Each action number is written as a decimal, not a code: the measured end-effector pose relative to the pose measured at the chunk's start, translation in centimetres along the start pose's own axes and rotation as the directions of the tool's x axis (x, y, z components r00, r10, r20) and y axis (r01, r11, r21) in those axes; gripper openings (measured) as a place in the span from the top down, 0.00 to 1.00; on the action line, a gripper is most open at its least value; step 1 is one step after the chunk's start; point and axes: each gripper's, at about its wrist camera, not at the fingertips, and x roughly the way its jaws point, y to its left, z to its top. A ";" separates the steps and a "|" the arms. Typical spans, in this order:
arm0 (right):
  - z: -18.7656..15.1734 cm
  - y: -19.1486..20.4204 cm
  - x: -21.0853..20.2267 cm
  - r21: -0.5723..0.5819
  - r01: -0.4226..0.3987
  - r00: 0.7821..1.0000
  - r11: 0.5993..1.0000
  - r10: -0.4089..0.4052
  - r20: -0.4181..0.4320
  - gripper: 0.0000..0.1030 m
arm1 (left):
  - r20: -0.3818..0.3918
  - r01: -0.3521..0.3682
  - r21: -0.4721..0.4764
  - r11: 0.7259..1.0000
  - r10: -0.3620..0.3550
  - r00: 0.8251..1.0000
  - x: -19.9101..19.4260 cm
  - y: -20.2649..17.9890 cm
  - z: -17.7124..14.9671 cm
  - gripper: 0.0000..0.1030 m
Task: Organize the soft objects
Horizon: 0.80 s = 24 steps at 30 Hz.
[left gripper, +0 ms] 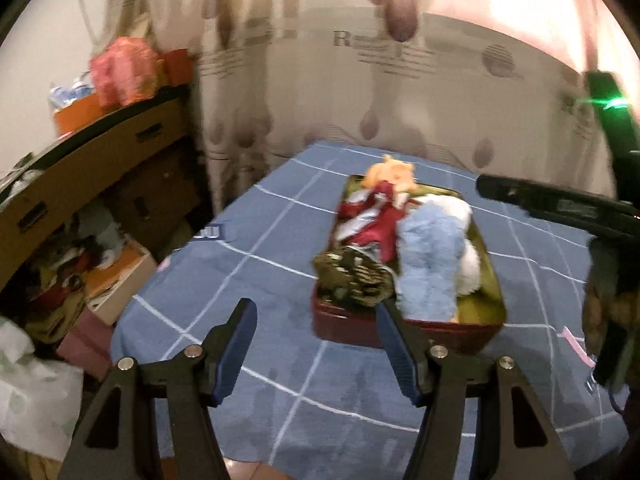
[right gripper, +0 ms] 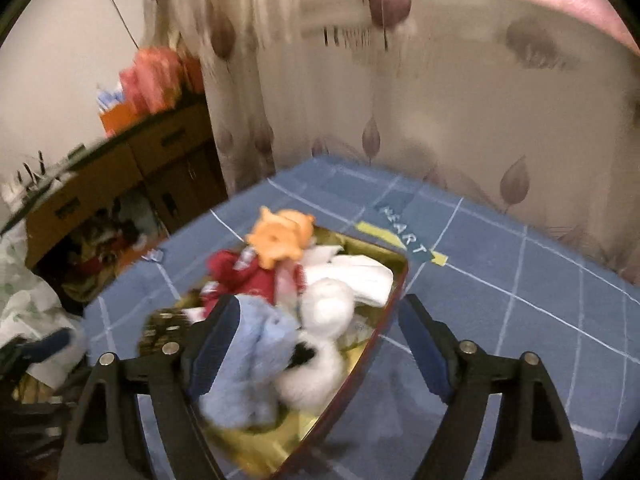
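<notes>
Soft items packed in the tin

We find a red-walled, gold-lined tin (left gripper: 404, 330) lying open on the blue checked cloth. Inside, we note an orange plush toy (right gripper: 282, 238) at the far end atop a red garment (right gripper: 244, 280), a fluffy light-blue piece (left gripper: 426, 264) beside a white plush (right gripper: 326, 312), and a dark patterned cloth (left gripper: 352, 278) draped over the near-left corner.

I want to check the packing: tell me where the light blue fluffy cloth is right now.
The light blue fluffy cloth lies inside the red tin on the blue checked tablecloth, between the white plush and the dark patterned item.
</notes>
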 end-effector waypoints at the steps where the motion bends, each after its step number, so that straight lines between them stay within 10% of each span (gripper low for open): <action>1: -0.5 0.5 -1.6 0.009 -0.004 1.000 1.000 0.004 0.031 0.13 | 0.002 0.023 -0.001 1.000 -0.023 1.000 0.0 0.1 -0.1 0.38; 9: -7.7 5.3 -9.1 0.074 0.194 0.960 0.978 -0.205 0.190 0.03 | 0.158 0.196 -0.094 0.976 -0.180 0.971 -2.3 1.9 -0.5 0.38; 16: -9.6 7.7 -13.1 0.118 0.357 0.879 0.927 -0.376 0.294 0.01 | 0.172 0.009 -0.011 1.000 -0.007 0.985 -4.1 0.6 -0.6 0.38; 24: -9.9 9.0 -15.0 0.156 0.373 0.861 0.914 -0.404 0.307 0.01 | 0.112 0.003 -0.020 1.000 -0.001 0.994 -4.5 0.9 -1.1 0.38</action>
